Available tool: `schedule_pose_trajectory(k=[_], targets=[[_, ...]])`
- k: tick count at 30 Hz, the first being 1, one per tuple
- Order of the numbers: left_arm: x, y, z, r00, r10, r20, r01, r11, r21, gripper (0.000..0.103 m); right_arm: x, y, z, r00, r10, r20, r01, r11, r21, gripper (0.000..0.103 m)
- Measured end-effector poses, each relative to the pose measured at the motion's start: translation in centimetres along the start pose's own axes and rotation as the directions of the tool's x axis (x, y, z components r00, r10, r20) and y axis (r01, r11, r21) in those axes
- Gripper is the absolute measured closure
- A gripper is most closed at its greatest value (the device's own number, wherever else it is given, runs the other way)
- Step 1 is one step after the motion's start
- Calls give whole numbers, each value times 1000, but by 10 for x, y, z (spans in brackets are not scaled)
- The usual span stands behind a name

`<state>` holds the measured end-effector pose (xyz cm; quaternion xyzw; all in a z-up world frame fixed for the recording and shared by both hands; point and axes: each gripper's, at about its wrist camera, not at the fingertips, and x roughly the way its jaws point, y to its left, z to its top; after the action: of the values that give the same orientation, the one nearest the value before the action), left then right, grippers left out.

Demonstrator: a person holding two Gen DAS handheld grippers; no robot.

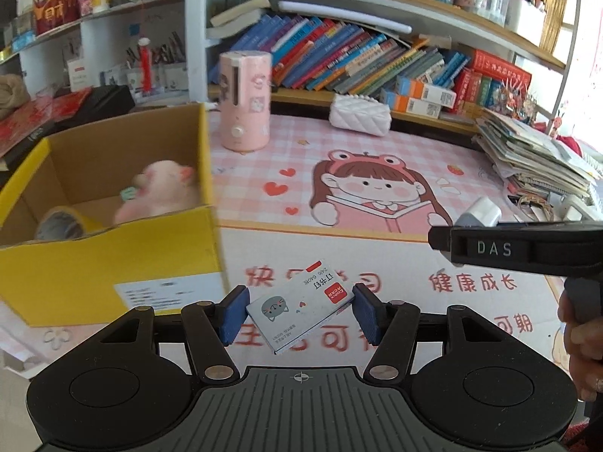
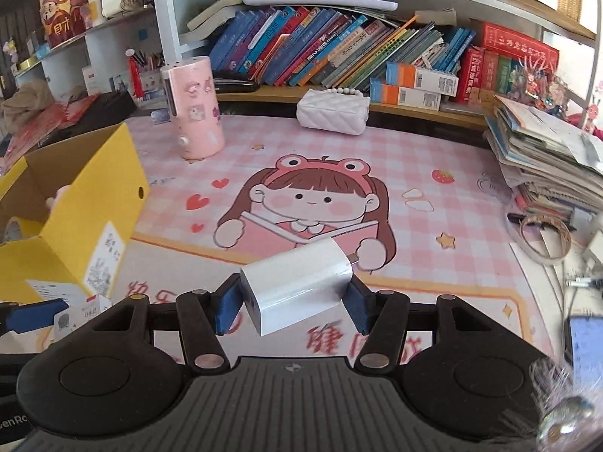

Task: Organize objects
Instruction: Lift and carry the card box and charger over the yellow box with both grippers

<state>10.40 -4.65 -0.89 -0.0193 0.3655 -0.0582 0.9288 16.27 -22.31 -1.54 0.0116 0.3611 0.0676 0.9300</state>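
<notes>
While both grippers hang over it, the bench (image 2: 433,158) lies under a pink checked mat (image 2: 395,203) printed with a cartoon girl reading a book. Behind it, a shelf (image 2: 286,92) carries a row of leaning books (image 2: 320,56). At the left edge of the mat stands an open yellow box (image 1: 113,256), and inside it sit a pink plush toy (image 1: 162,192) and, nearer the front wall, a roll of tape (image 1: 62,224). A paper stack (image 2: 546,158) is piled at the right edge of the bench. Near the back, a pink cylinder (image 1: 245,101) stands upright, with a white quilted pouch (image 2: 331,111) well apart to its right, just in front of the shelf.

The left gripper (image 1: 299,310) has its jaws clamped on a small staple box (image 1: 301,307), which is tilted and held clear above the mat, just right of the yellow box. The right gripper (image 2: 292,303) has its jaws clamped on a white charger (image 2: 297,286), lifted off the mat over the lower part of the cartoon, with its plug end pointing away to the right. In the left wrist view, a hand (image 1: 582,342) grips the right gripper's handle at the right edge.
</notes>
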Motion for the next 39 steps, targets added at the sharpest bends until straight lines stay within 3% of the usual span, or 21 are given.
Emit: schedule_pose_trajectory(k=[11,23,39], targets=[[-49,69,-33,998,55,10,-54,995,-82,44,-32,83,-35,999,45,-29,-47,997,-69,48],[-95,123,-67,996,81,21,-78,991,-111,44,-63,156,-68,994,100,-33,-103,989,-110,48],[-135,175,-91,991,112,68,-102,986,-135,44,-84,225,-94,988,149,-50,-155,975,-160,48]])
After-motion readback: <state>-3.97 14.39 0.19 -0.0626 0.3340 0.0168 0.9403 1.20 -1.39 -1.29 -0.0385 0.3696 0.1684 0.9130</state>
